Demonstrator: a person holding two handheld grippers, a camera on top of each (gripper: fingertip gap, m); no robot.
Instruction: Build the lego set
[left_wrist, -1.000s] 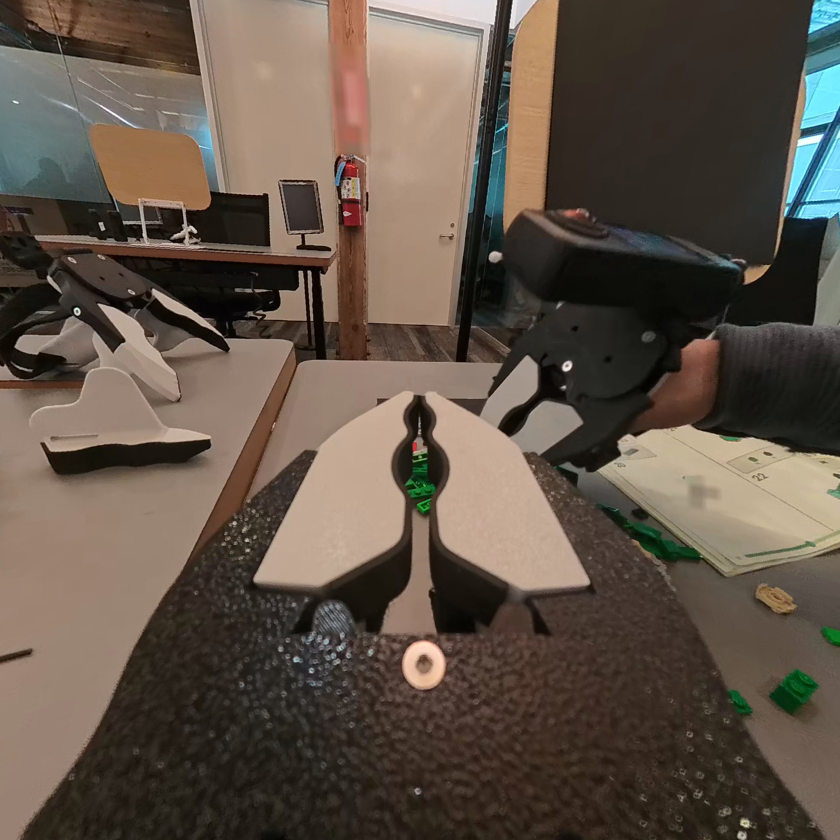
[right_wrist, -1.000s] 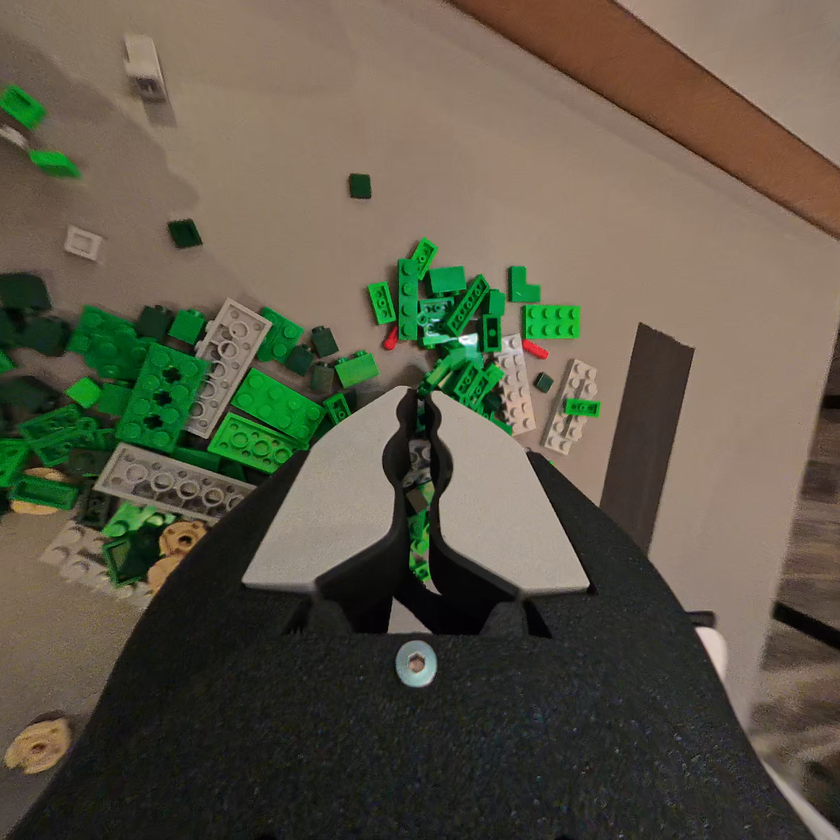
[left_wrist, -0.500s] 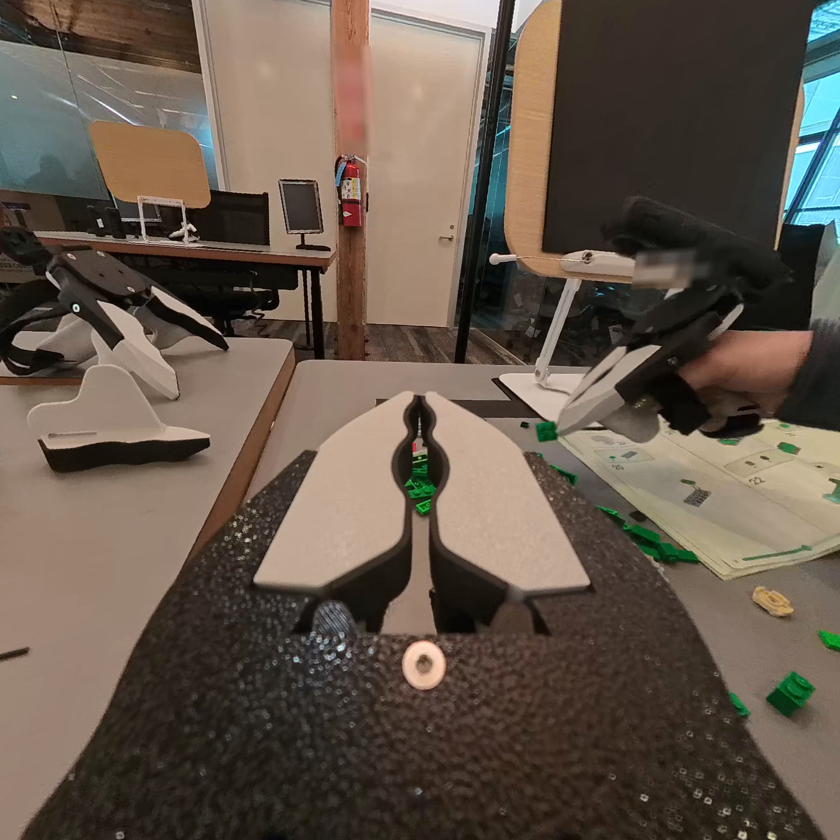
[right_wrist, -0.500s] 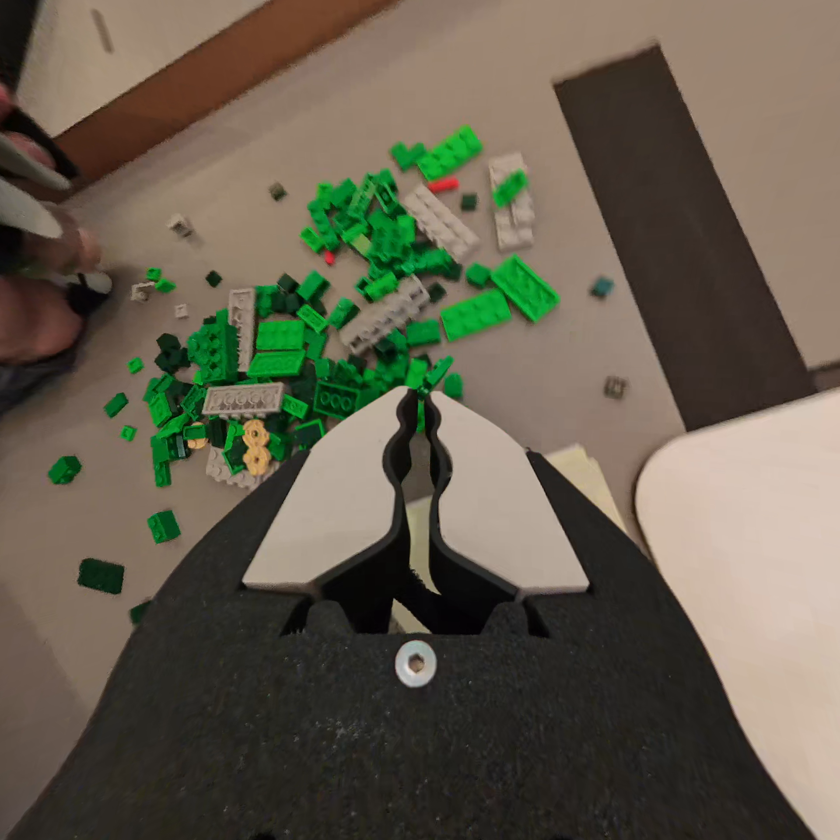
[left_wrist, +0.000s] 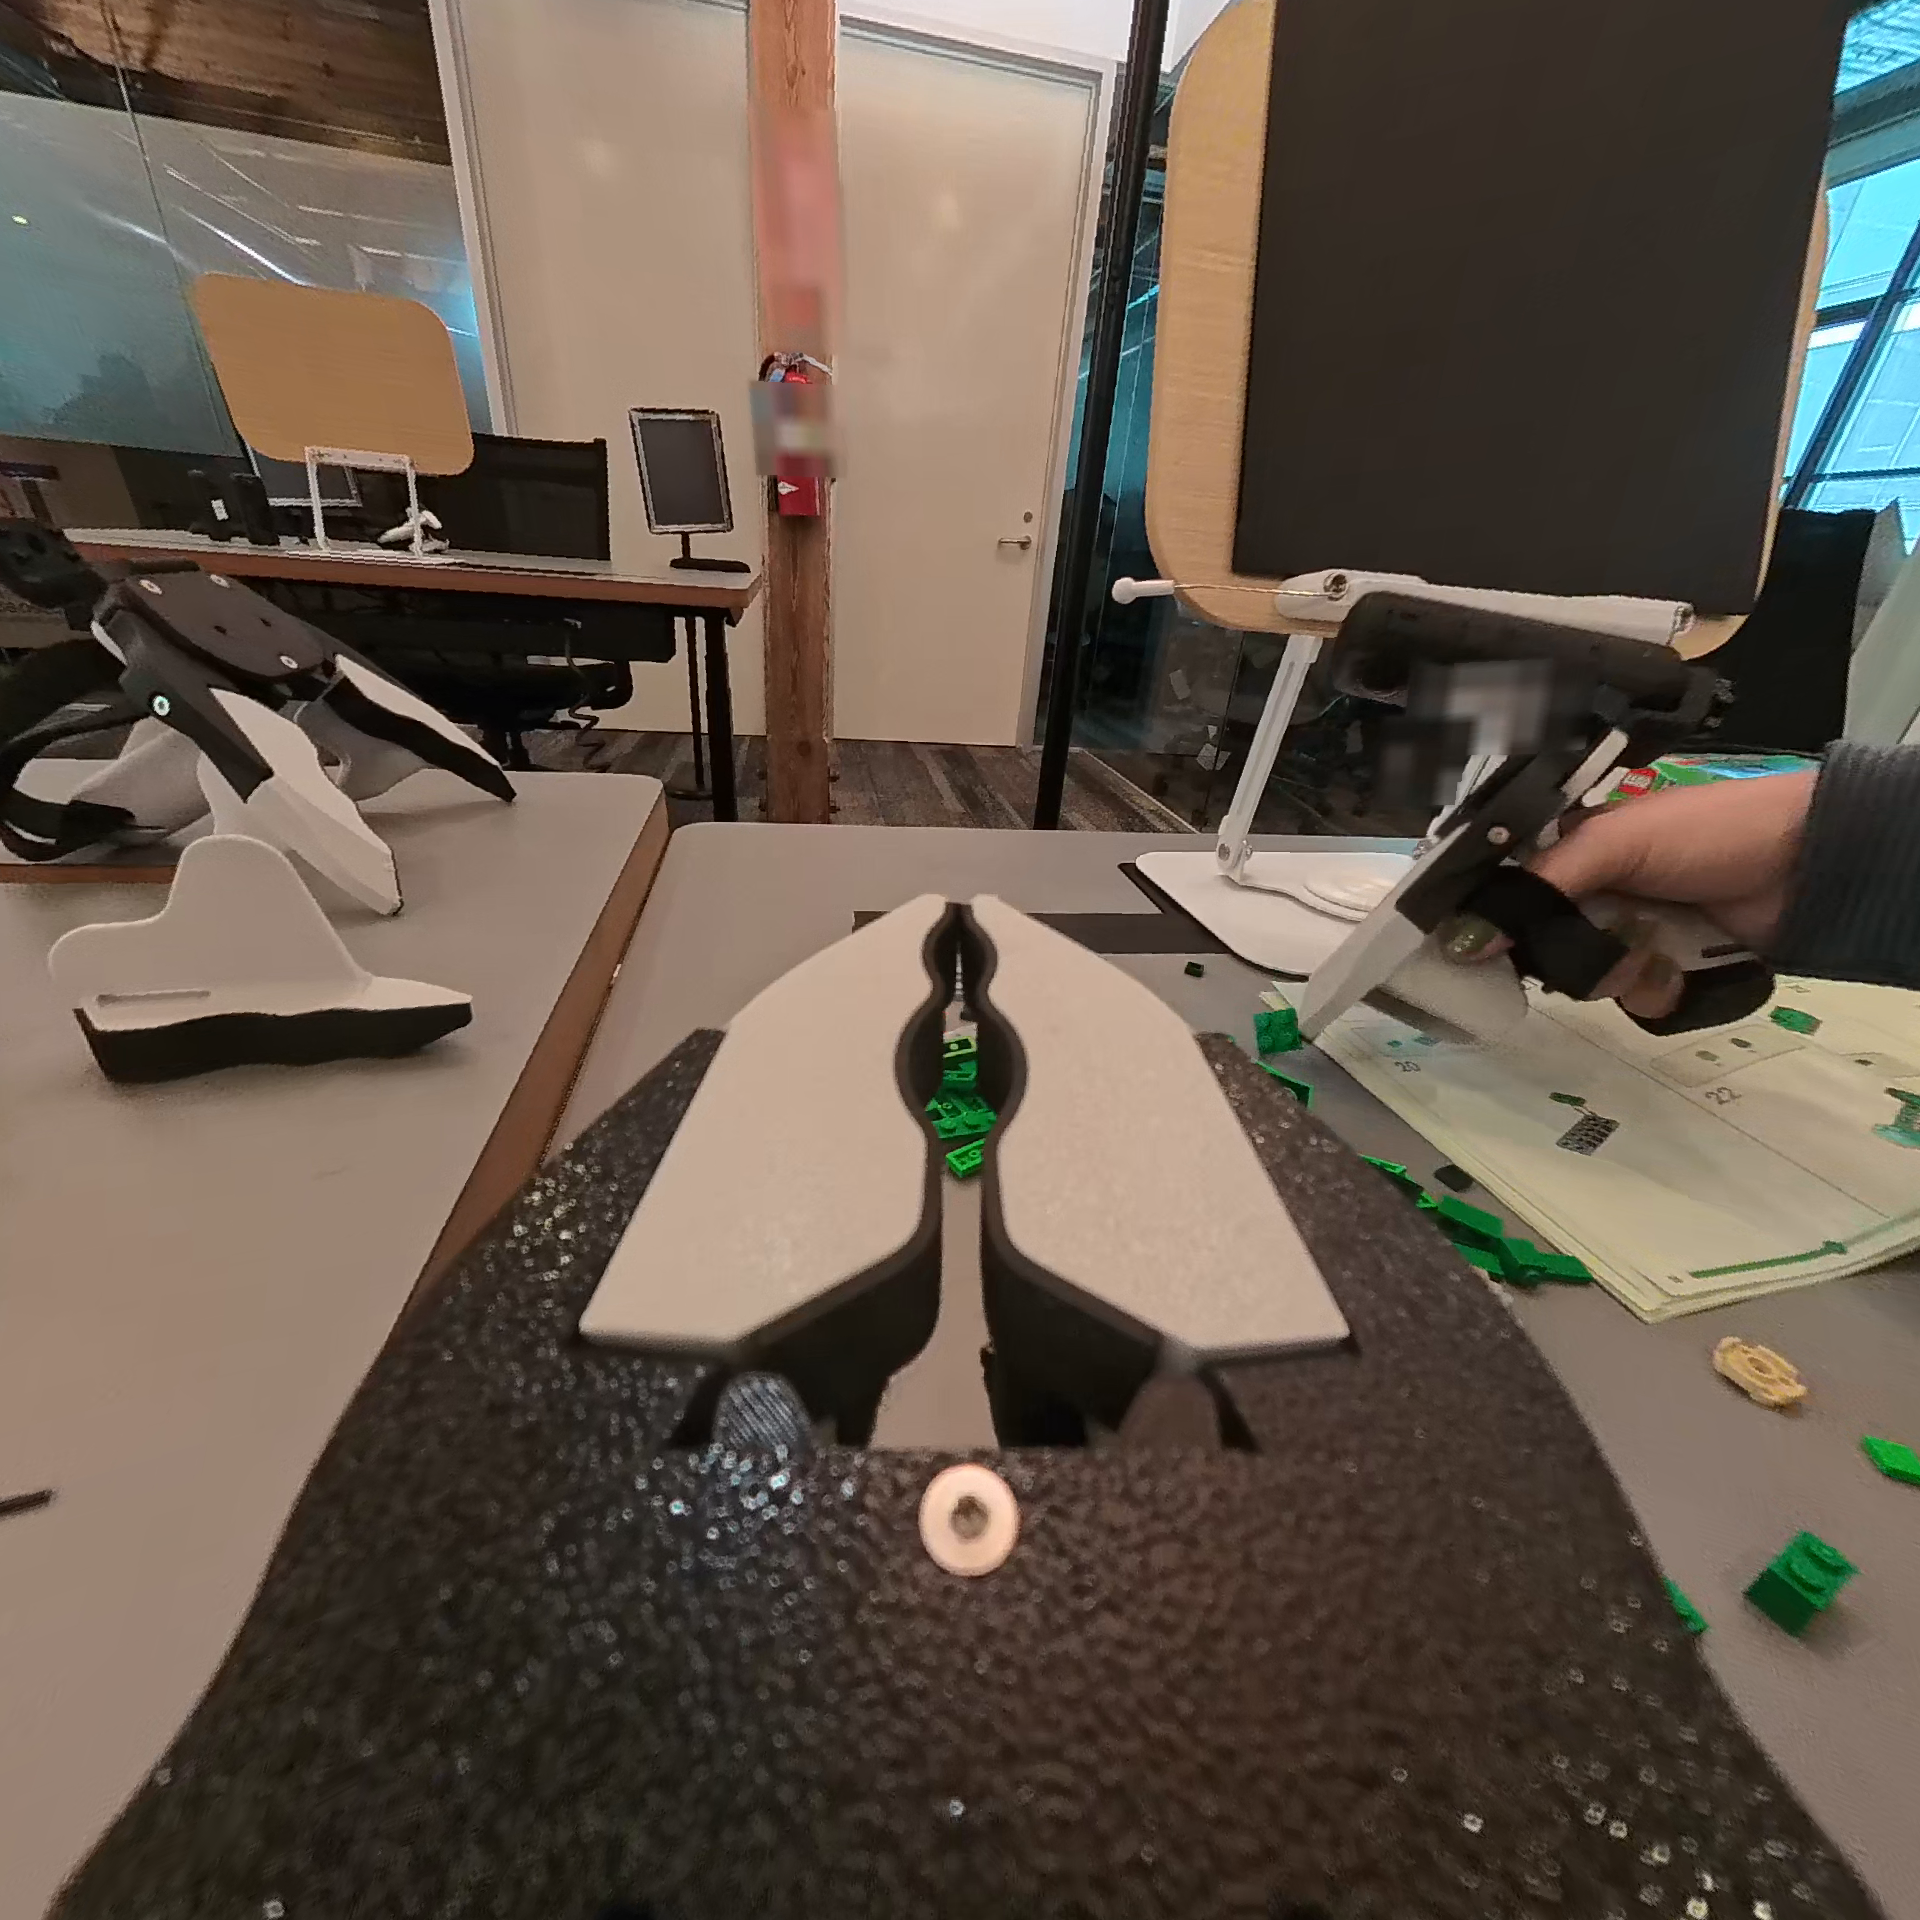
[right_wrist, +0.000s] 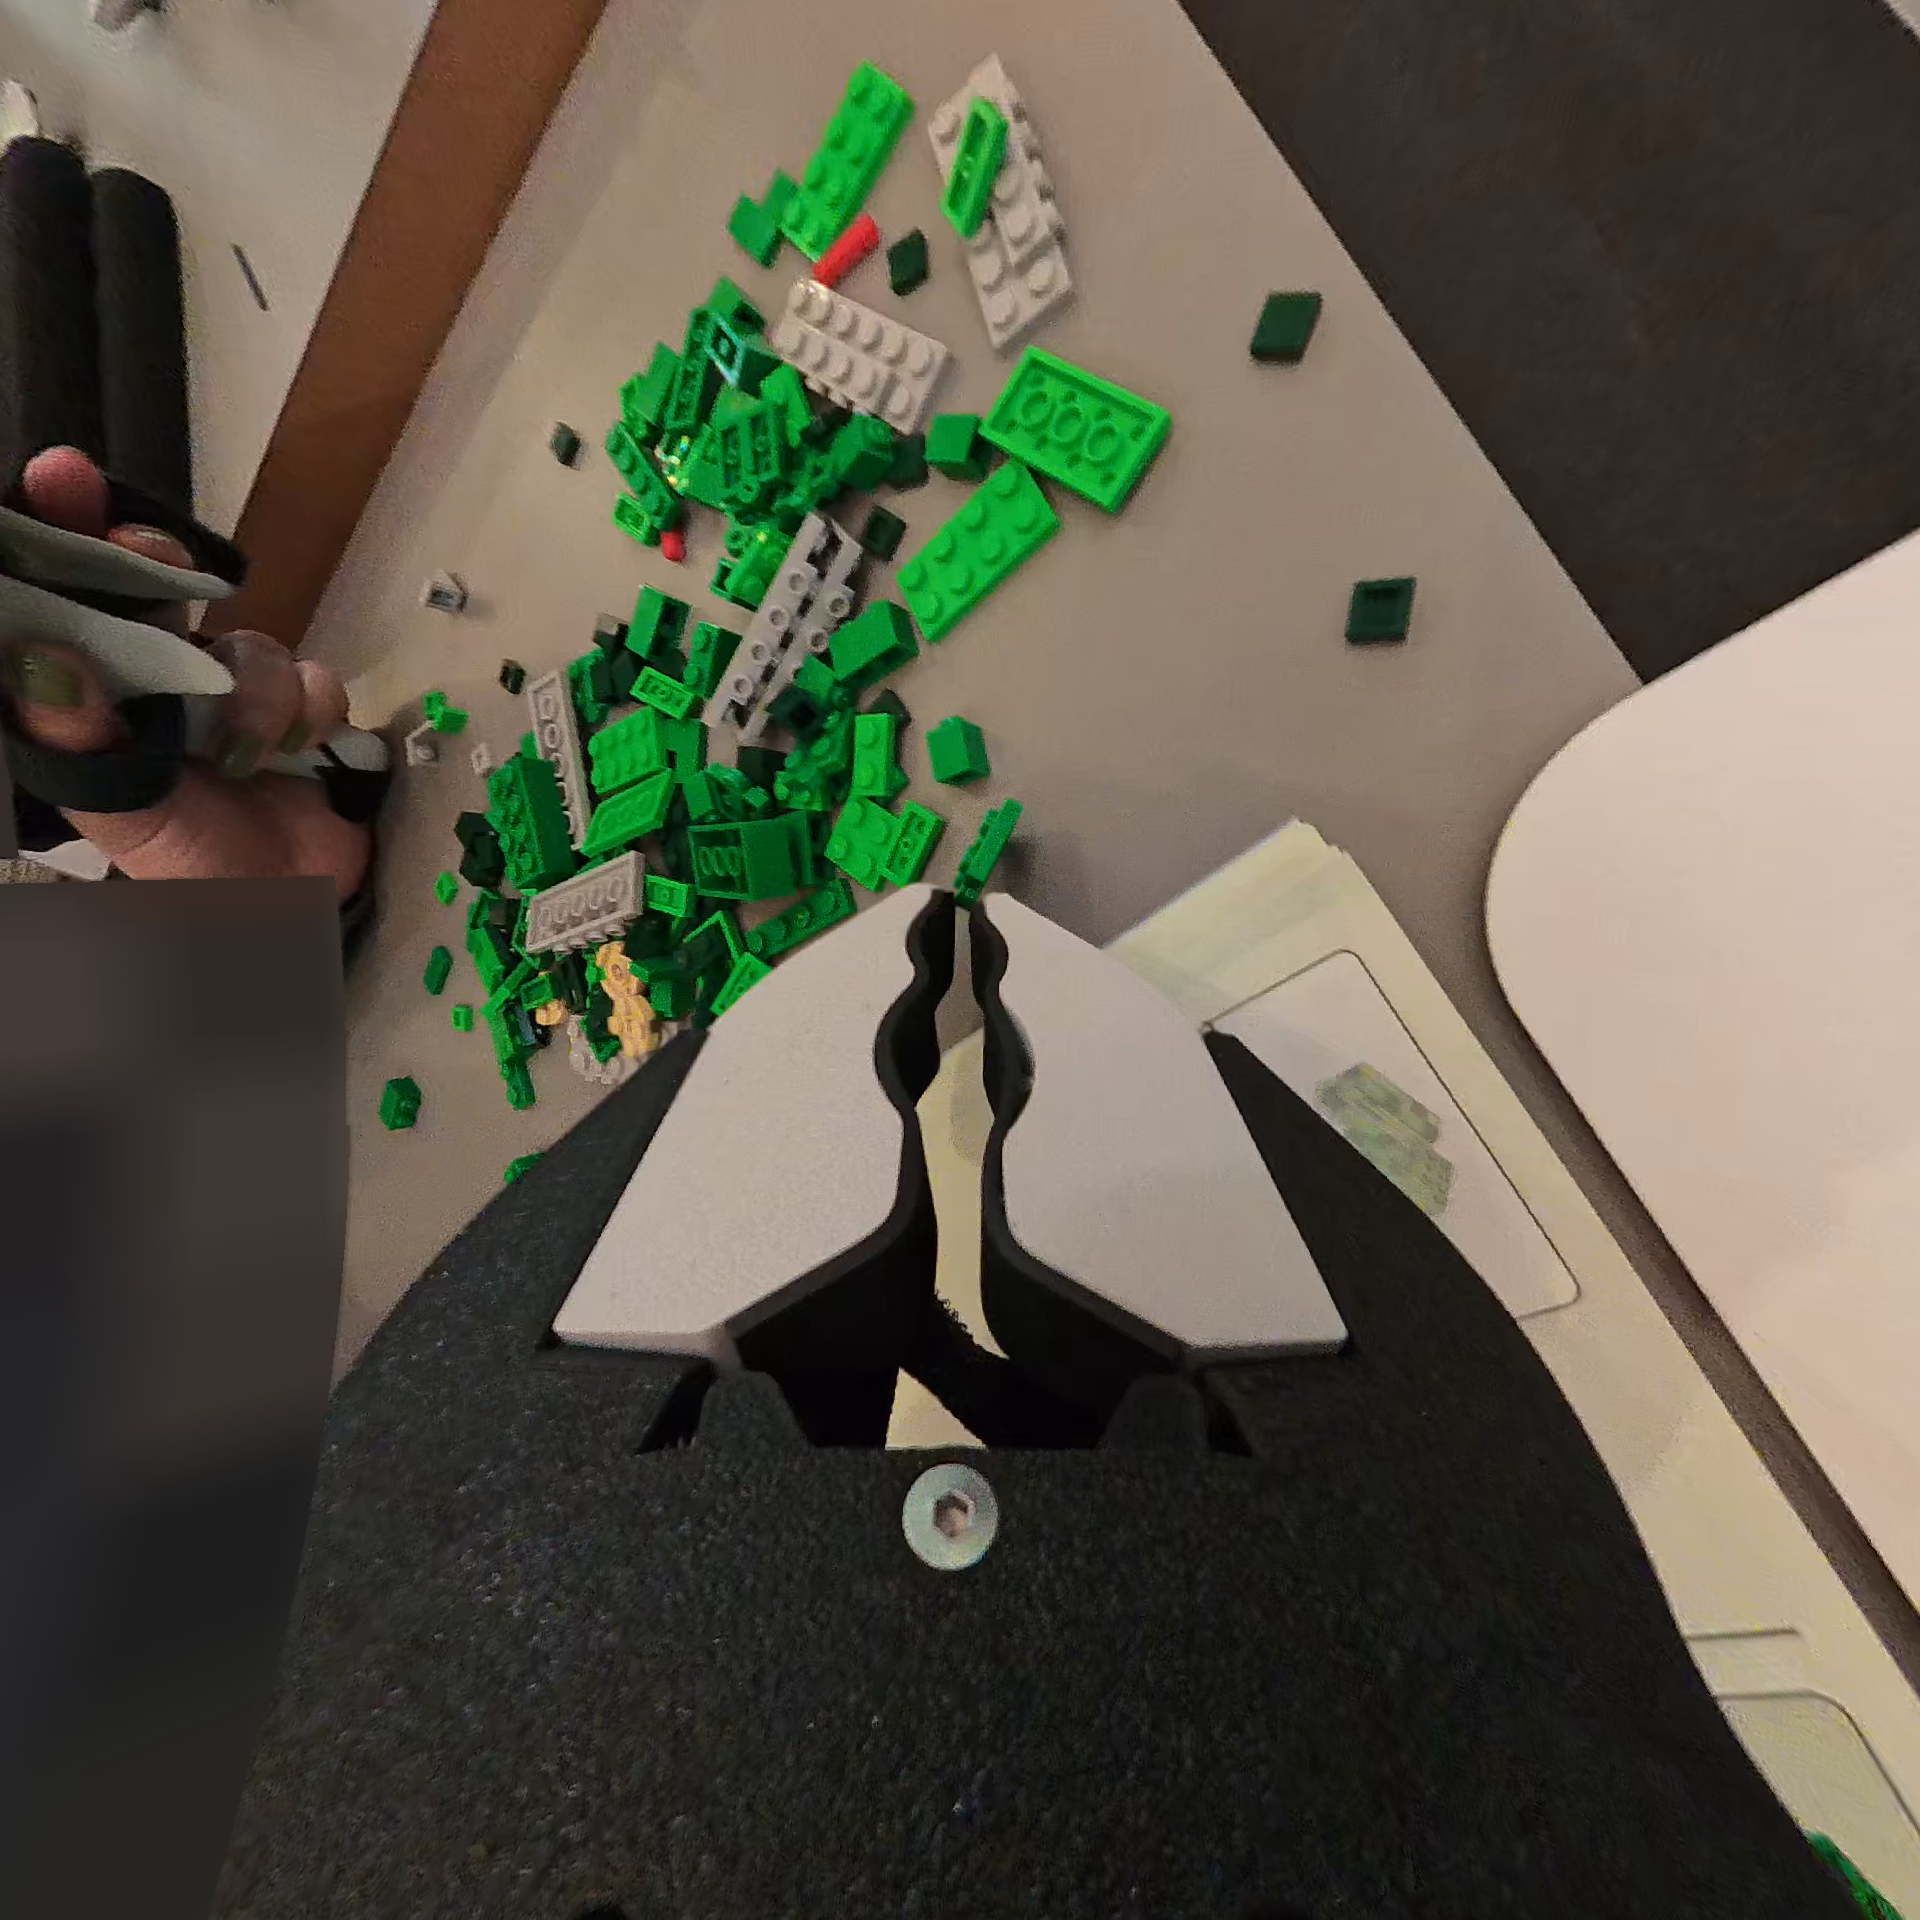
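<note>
A pile of green and grey Lego bricks lies on the grey table. My right gripper is shut on a small green plate that sticks out of its tips, just over the corner of the instruction booklet. In the left wrist view it points down at the booklet's near corner, with the green plate at its tip. My left gripper is shut and empty, held level above the pile's left side; some bricks show through the gap between its fingers.
A white stand base with a tall board sits behind the booklet. A tan round piece and loose green bricks lie at the right. Spare grippers rest on the neighbouring table. A dark tape strip crosses the table. There is about 20 centimetres between the tips of the two grippers.
My right gripper has swung away from above the pile to the right and down to the booklet's corner, with the green plate at its tips. The left gripper has stayed still.
</note>
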